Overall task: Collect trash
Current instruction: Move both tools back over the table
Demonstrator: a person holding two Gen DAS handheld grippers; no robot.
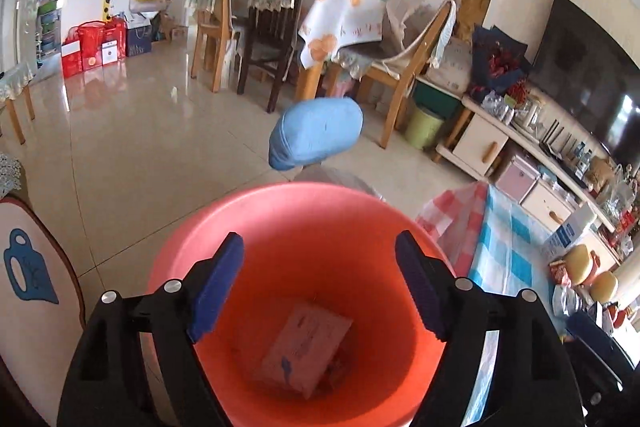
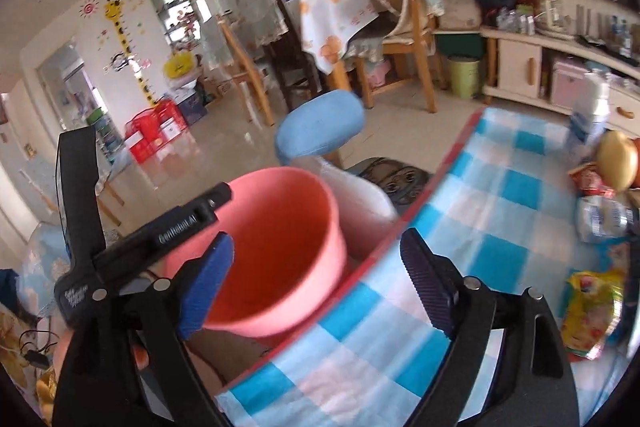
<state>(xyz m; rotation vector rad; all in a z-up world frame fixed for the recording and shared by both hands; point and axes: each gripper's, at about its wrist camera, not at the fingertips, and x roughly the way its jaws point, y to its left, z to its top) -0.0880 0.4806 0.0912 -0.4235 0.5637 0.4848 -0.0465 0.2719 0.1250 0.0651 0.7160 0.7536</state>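
A: Left gripper (image 1: 320, 283)?
B: Jaws apart, nothing between them, above the bin (image 1: 256, 215) (1 pink packet (image 1: 306, 345) lay inside).
A: Right gripper (image 2: 316, 283)?
B: Apart too, nothing gripped, over the bin's rim and the checked cloth (image 2: 480, 211).

The bucket's (image 1: 296, 227) mouth lies clear from above; the table edge (image 2: 420, 211) crowds its right side.

Both wrist views close above bucket (image 1: 304, 227), perhaps.
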